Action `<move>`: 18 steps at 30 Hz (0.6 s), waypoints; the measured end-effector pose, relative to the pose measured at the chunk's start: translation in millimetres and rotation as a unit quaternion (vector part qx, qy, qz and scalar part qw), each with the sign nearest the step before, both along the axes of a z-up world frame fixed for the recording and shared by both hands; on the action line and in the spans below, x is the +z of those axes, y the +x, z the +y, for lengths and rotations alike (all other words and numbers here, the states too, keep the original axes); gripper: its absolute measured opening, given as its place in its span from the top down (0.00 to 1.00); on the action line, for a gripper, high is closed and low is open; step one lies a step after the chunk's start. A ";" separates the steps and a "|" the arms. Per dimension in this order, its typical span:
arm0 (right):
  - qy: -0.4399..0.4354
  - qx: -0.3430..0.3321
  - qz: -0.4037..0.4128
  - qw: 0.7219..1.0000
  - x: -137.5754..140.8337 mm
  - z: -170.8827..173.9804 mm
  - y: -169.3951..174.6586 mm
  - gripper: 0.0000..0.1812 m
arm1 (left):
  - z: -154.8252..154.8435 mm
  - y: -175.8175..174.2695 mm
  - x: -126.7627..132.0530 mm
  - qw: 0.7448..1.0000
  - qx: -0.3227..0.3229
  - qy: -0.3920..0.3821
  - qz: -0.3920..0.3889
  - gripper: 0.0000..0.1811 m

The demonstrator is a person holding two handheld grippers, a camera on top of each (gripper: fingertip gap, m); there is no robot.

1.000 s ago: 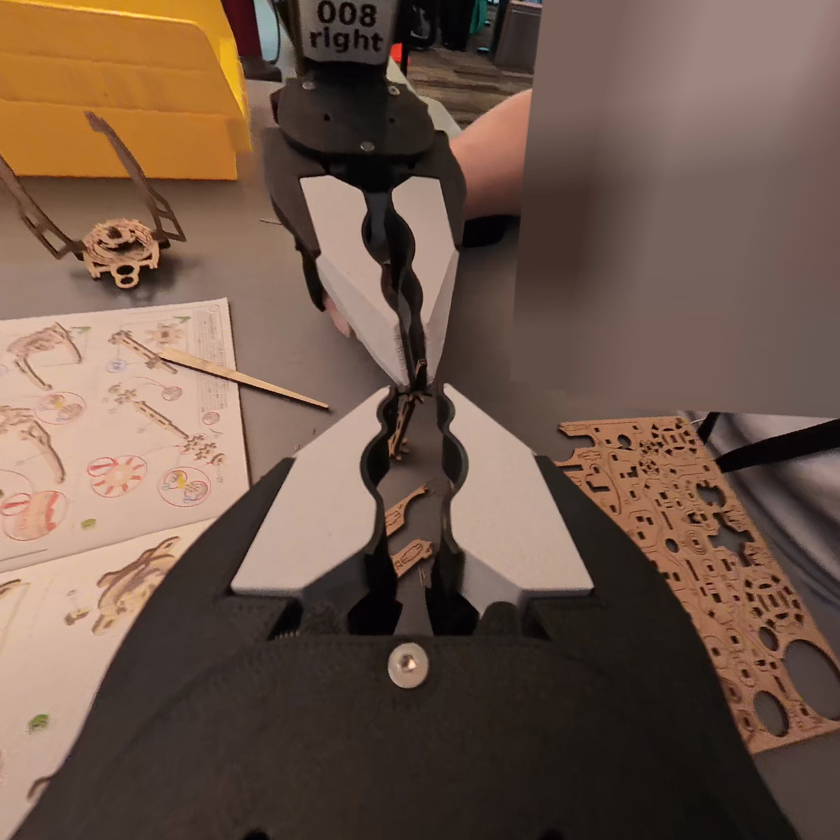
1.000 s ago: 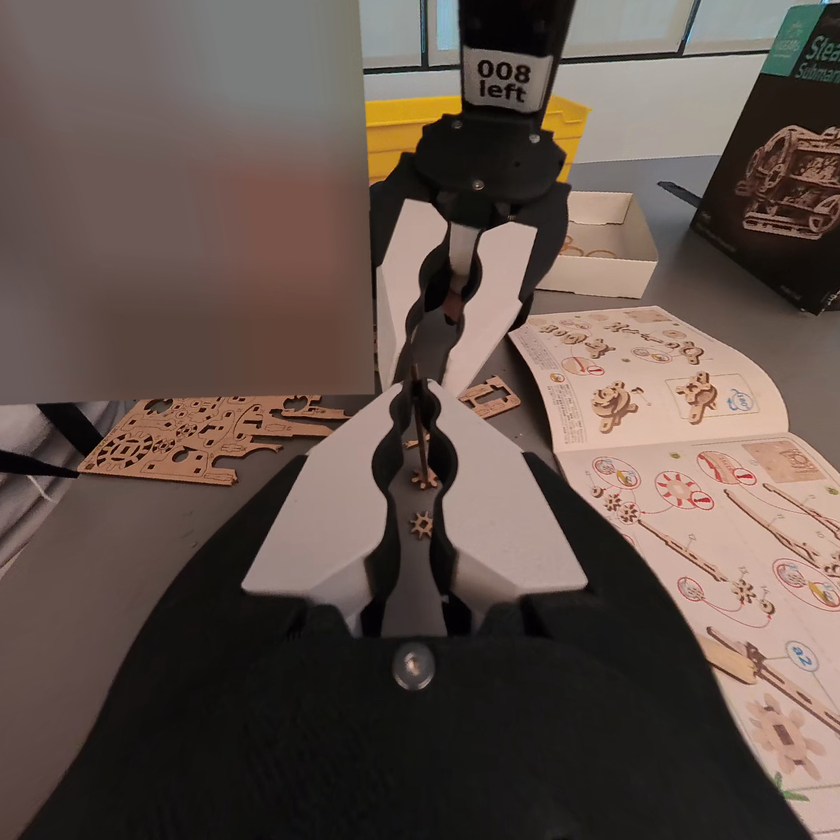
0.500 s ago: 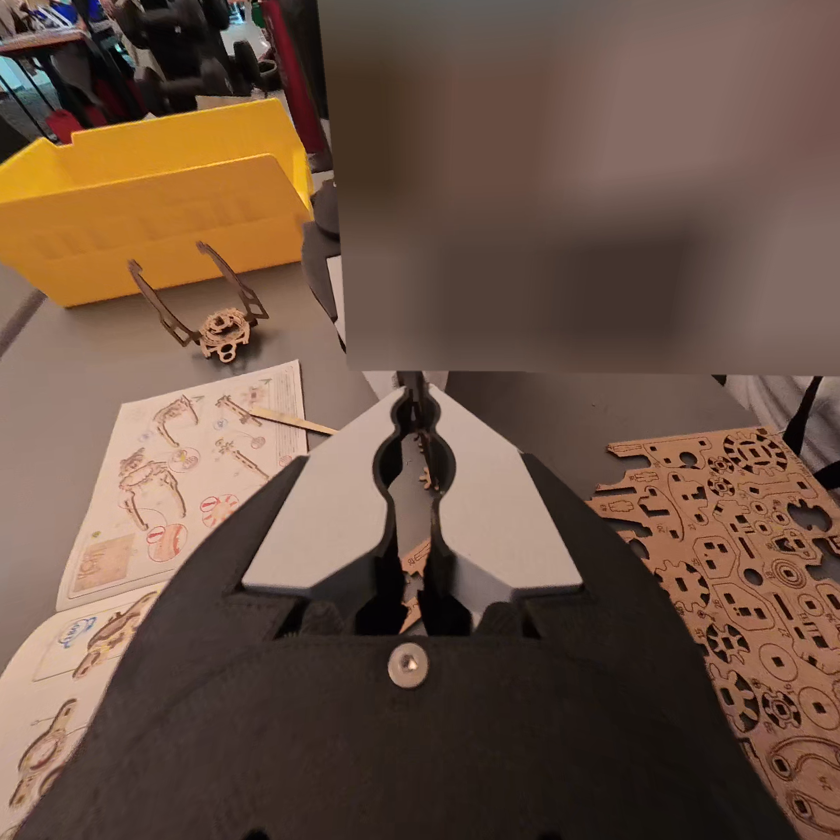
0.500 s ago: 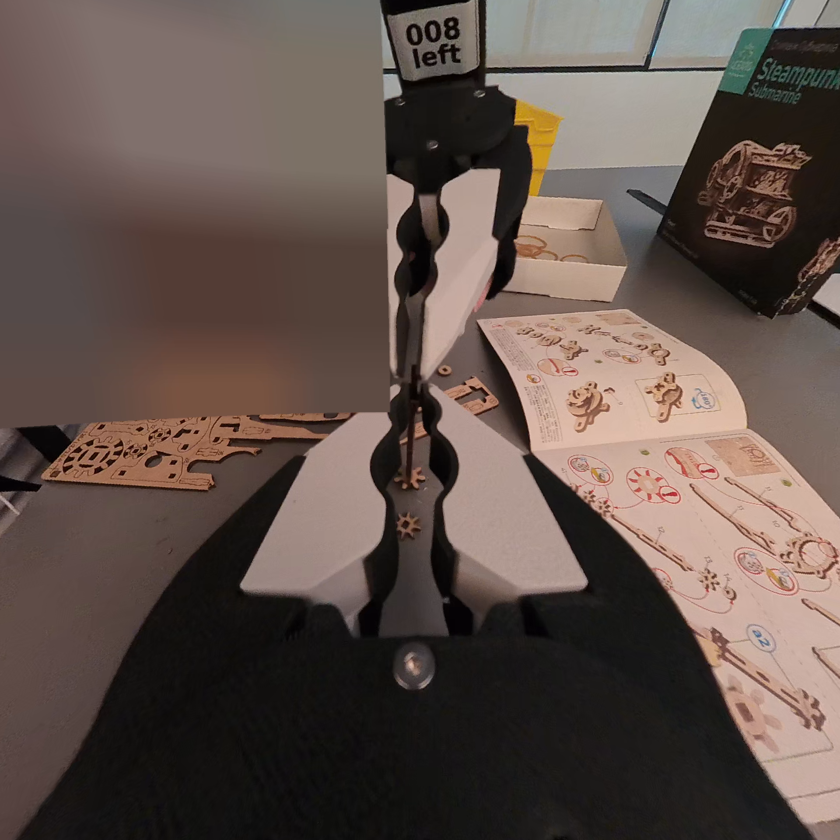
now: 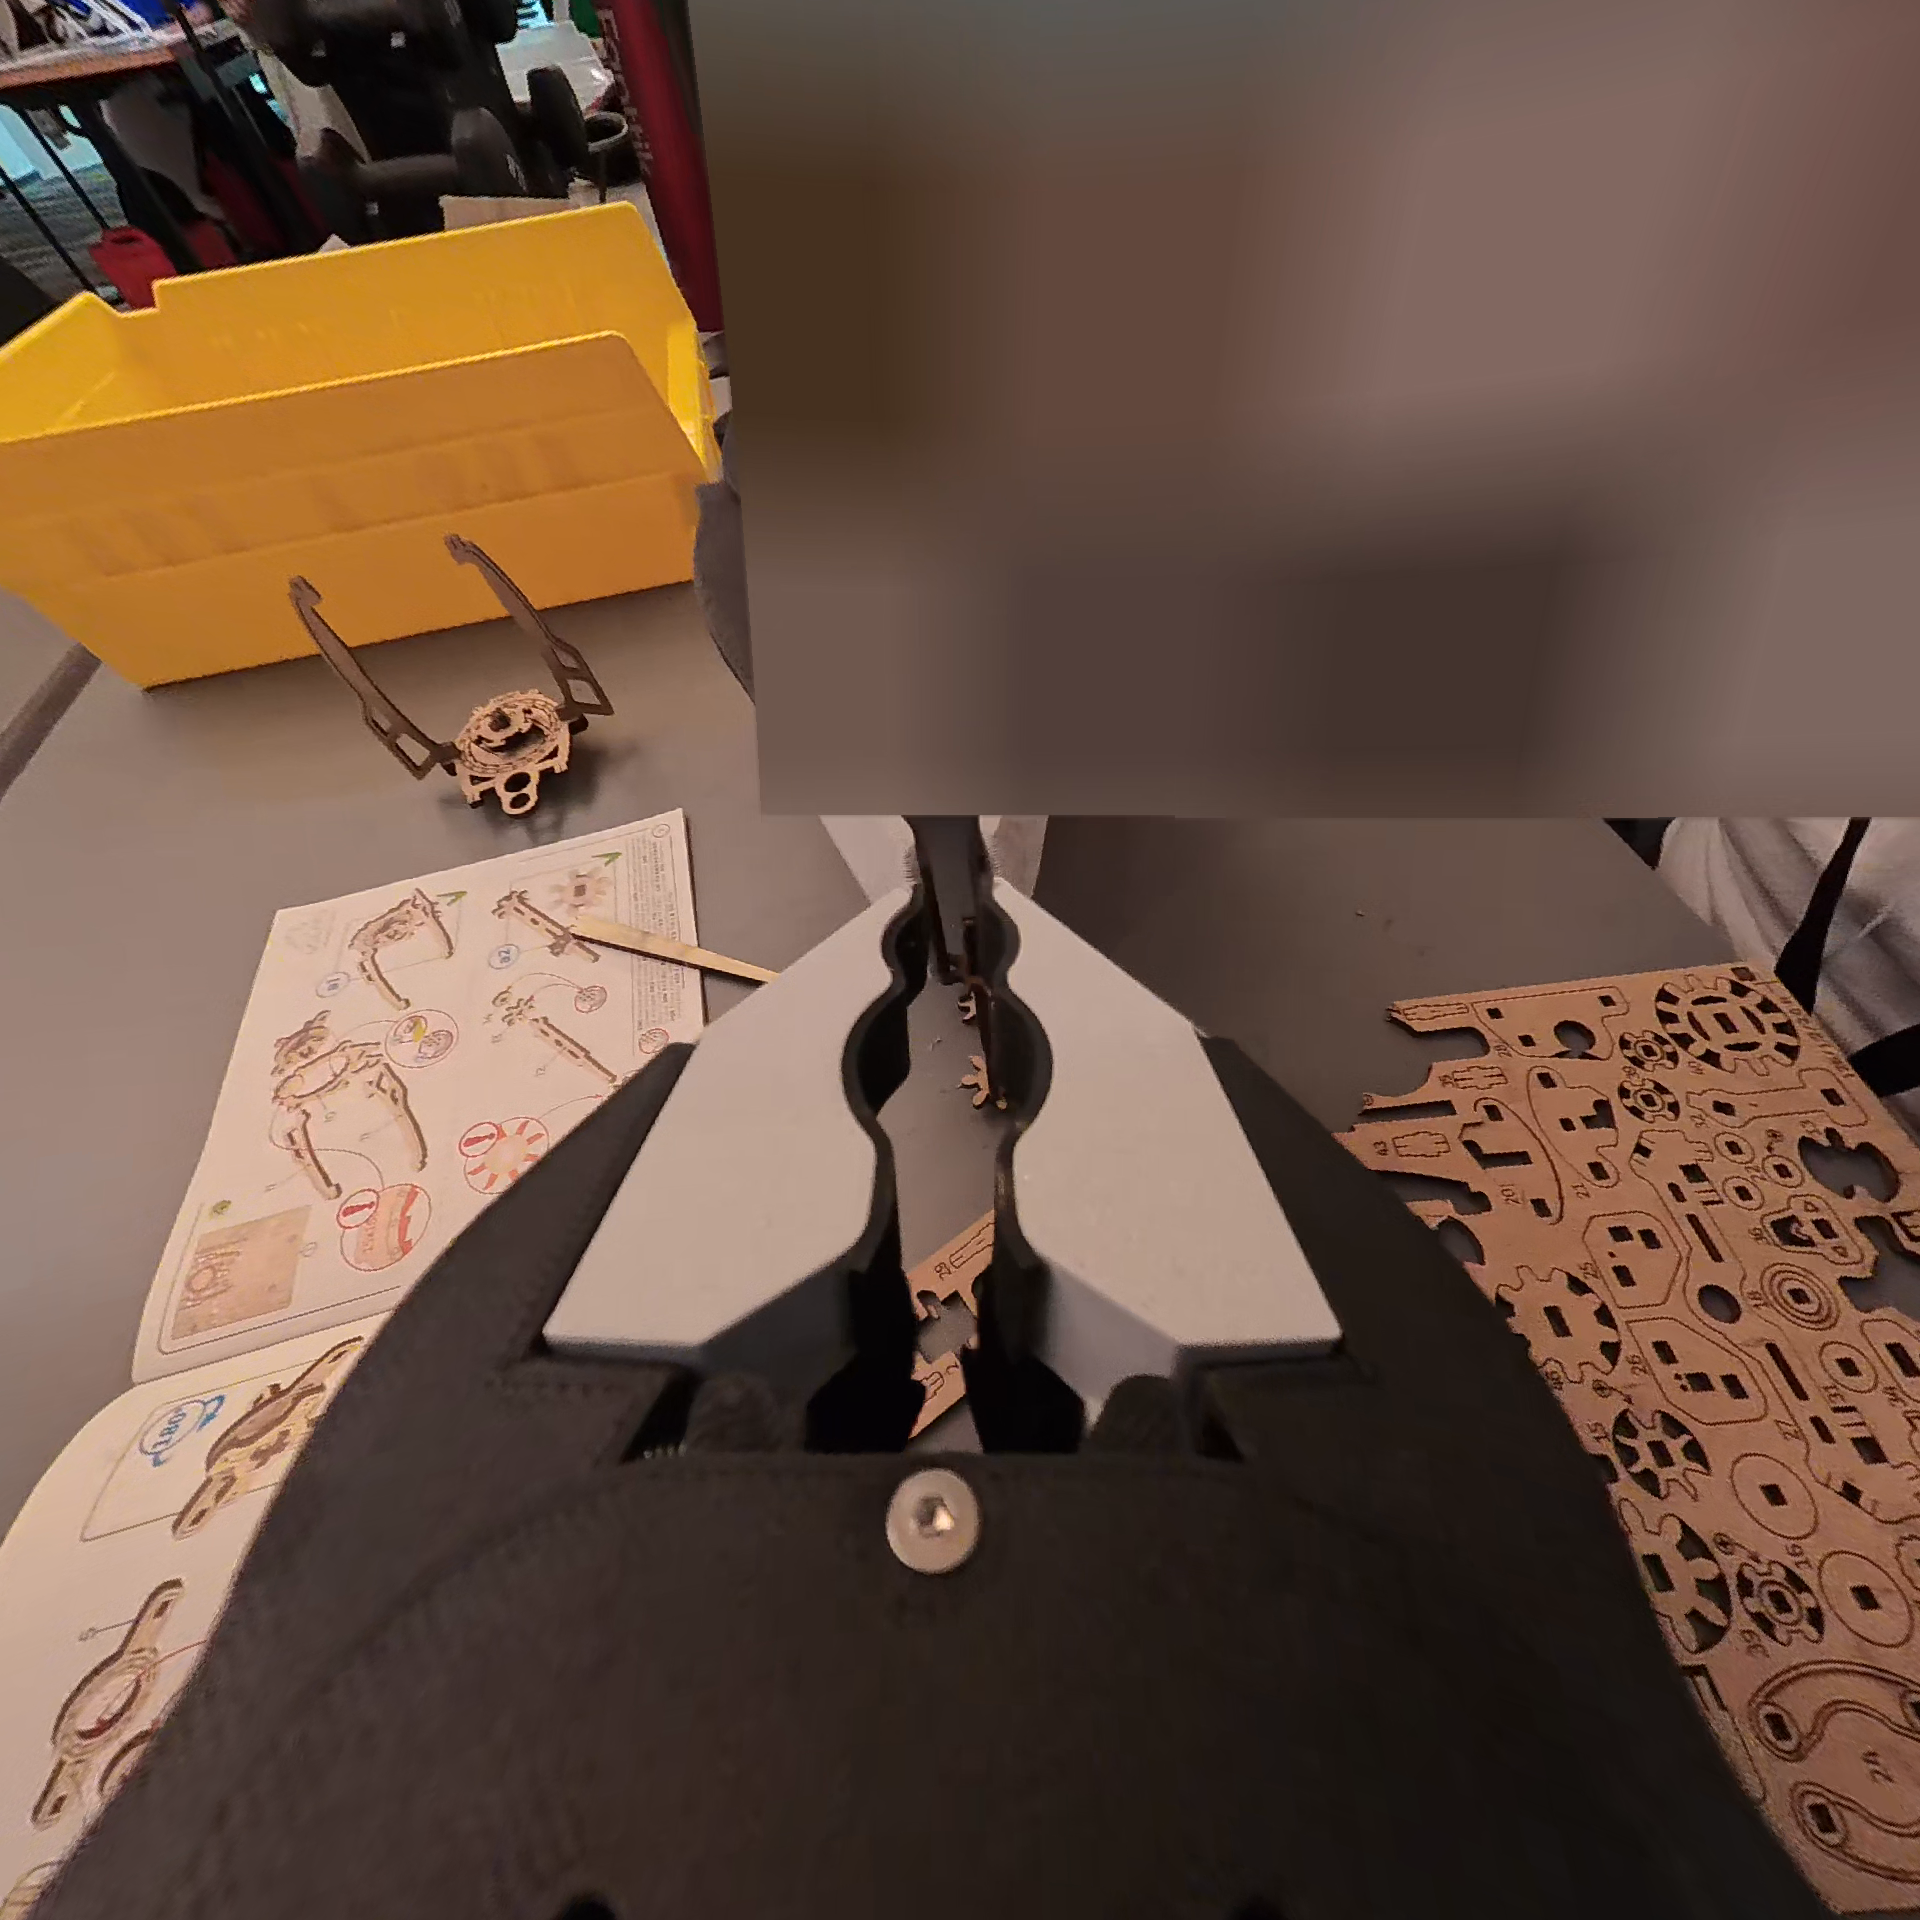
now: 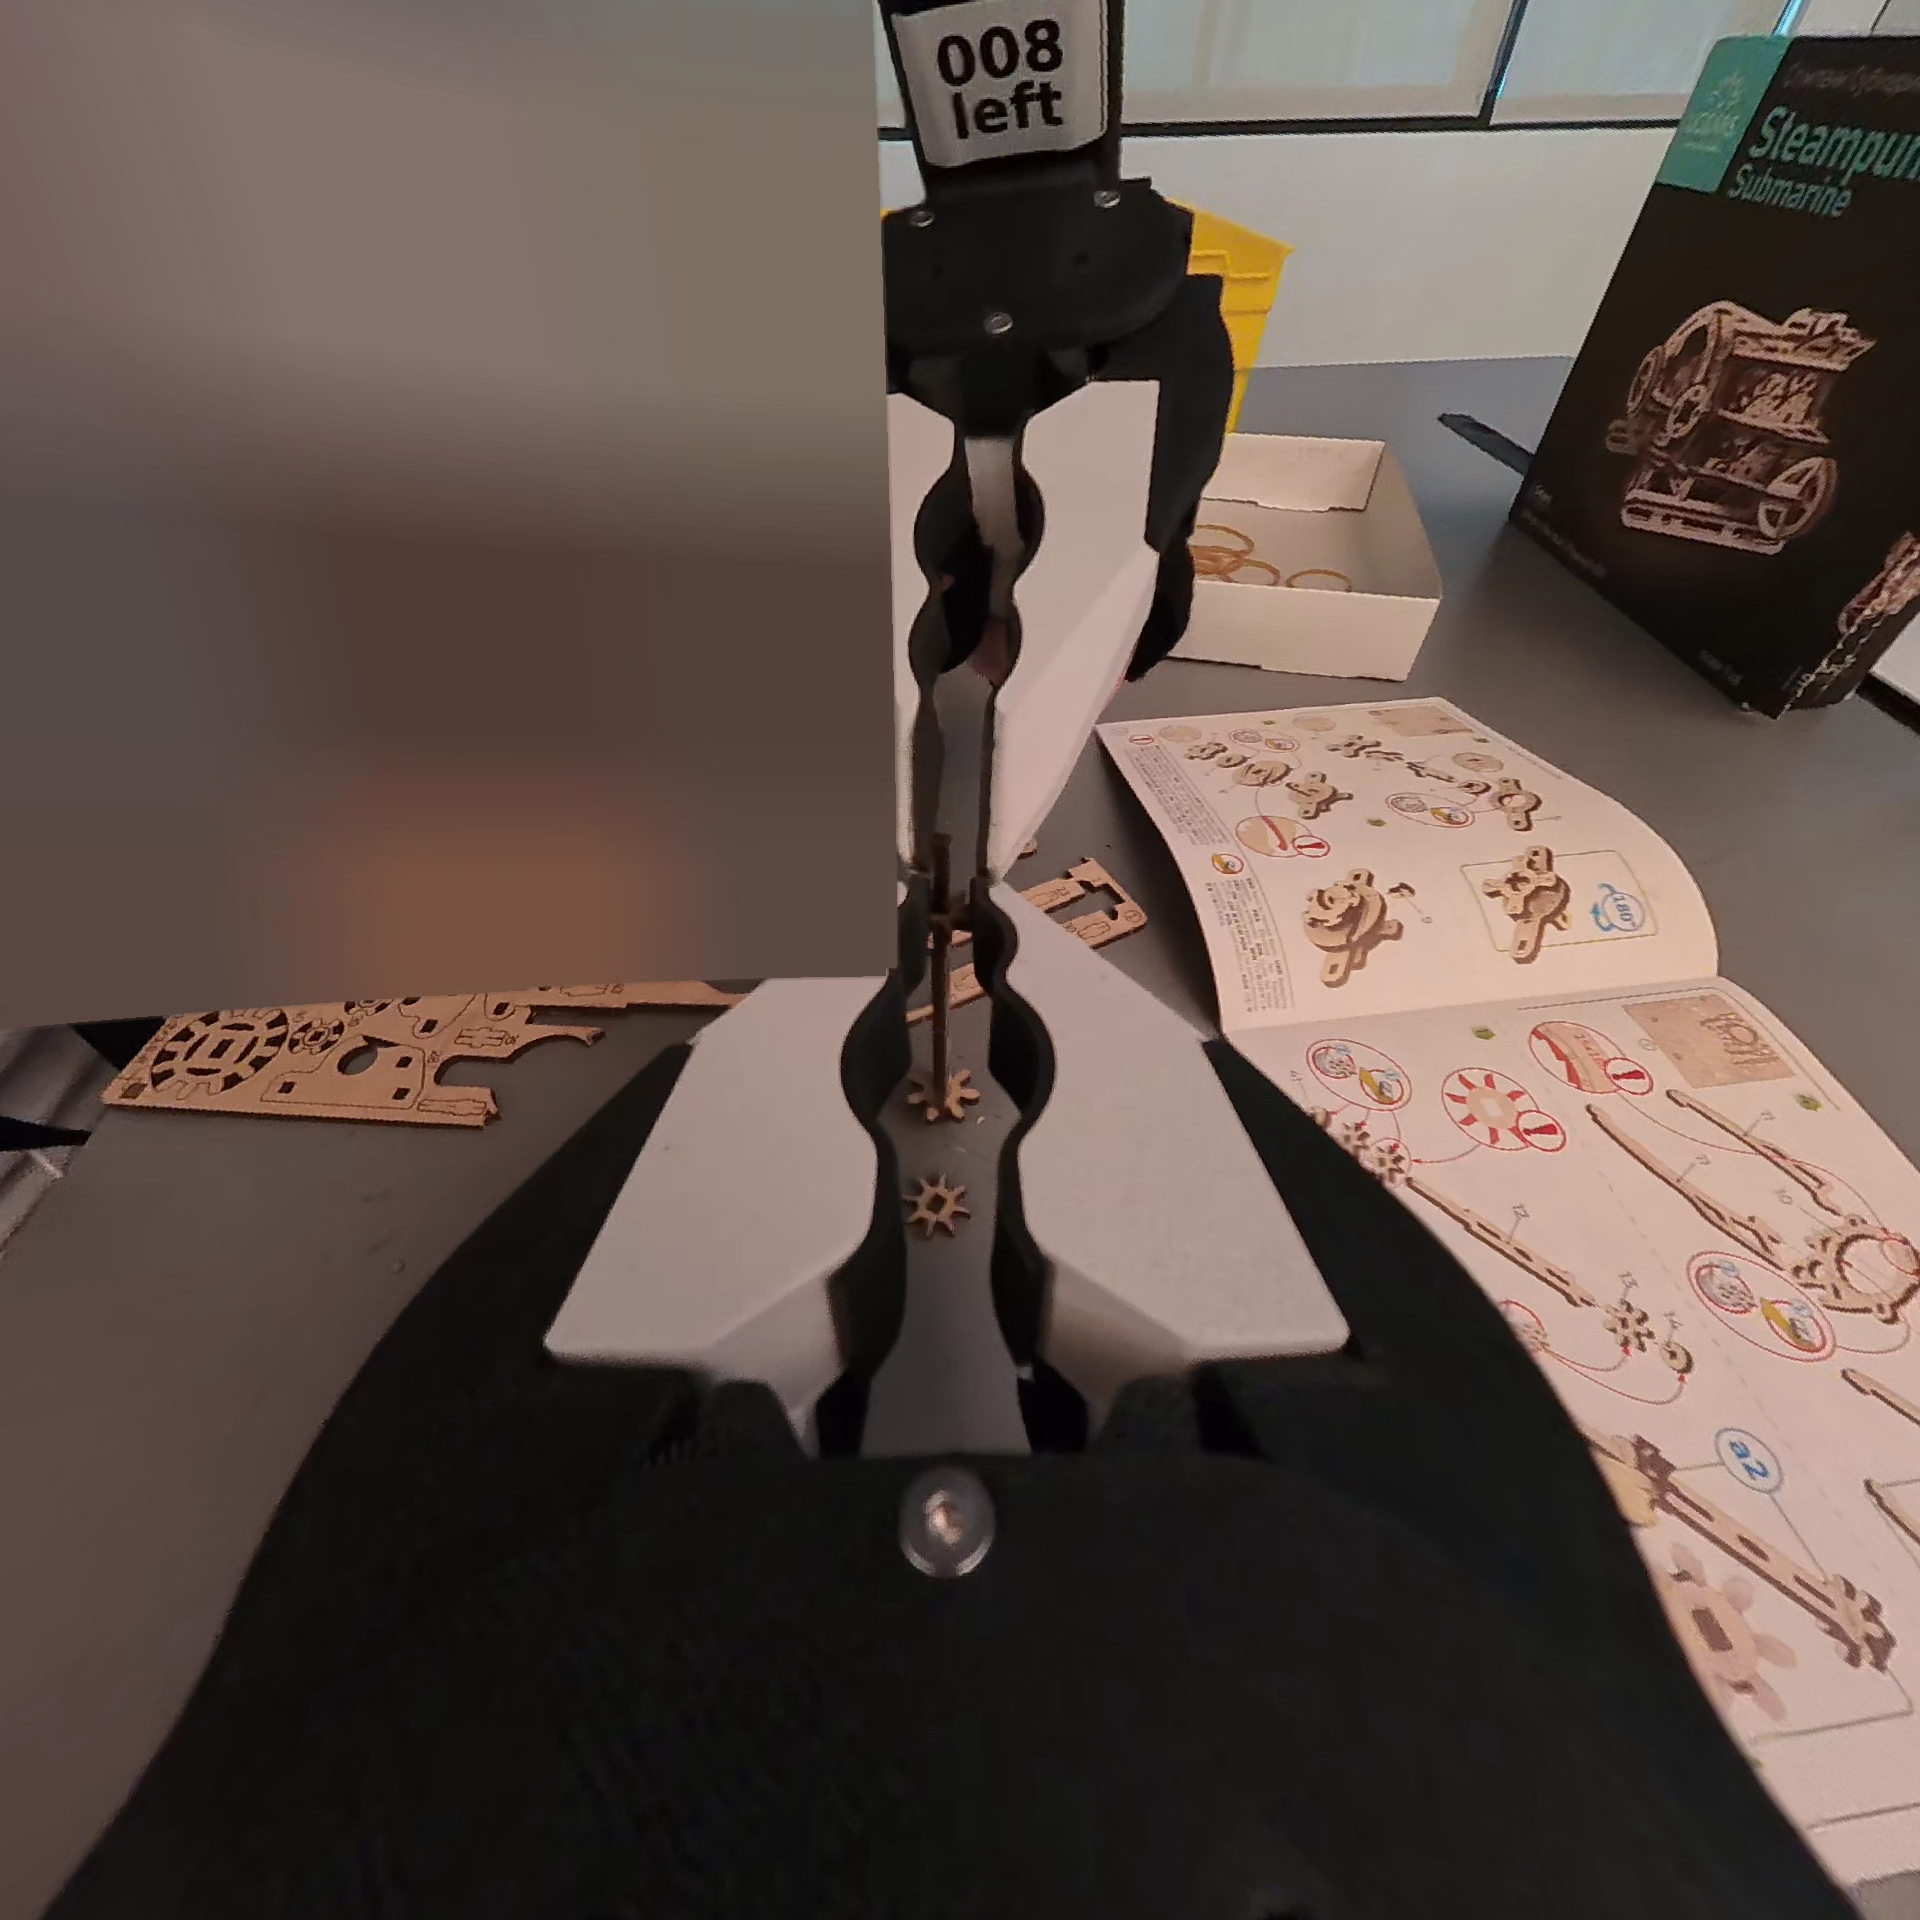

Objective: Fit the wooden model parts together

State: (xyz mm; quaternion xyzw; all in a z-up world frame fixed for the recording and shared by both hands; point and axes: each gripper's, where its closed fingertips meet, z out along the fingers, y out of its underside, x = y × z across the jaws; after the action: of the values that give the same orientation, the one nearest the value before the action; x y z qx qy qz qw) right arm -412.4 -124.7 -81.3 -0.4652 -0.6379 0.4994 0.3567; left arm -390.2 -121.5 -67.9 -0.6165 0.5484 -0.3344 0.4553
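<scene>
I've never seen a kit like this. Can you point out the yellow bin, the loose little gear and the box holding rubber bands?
yellow bin (image 5: 343, 468), left wrist view, its front wall.
loose little gear (image 6: 936, 1205), right wrist view, its centre.
white box (image 6: 1320, 634), right wrist view, its near wall.

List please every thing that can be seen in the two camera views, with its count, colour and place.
yellow bin: 1, far left.
half-built wooden assembly: 1, brown, before the bin.
instruction booklet: 1, white, open.
wooden stick: 1, pale, on the booklet's edge.
punched wooden sheet: 1, tan.
loose gears: 2, tan, on the table.
white tray: 1, holding rings.
kit box: 1, black, upright.
thin wooden rod: 1, dark, in the right gripper.
left gripper: closed tips.
</scene>
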 end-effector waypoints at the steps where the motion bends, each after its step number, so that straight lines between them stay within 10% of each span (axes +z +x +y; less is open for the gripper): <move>1: -0.004 0.000 -0.001 1.000 0.2 0.0 -0.1 0.96 | 0.0 -0.2 -0.2 1.000 0.000 -0.002 -0.001 0.96; 9: -0.046 0.003 -0.020 0.999 0.3 7.7 5.0 0.87 | 0.5 -0.5 -1.5 1.000 0.001 -0.012 -0.002 1.00; 18: -0.096 0.015 0.000 0.995 14.7 10.8 10.6 1.00 | 0.7 0.7 -1.4 1.000 0.000 -0.027 -0.010 1.00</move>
State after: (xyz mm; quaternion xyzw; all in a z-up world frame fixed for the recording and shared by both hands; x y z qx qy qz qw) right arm -401.7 -113.9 -66.6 -0.4881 -0.5939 0.5634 0.3027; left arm -389.5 -120.7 -69.4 -0.6250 0.5345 -0.3553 0.4443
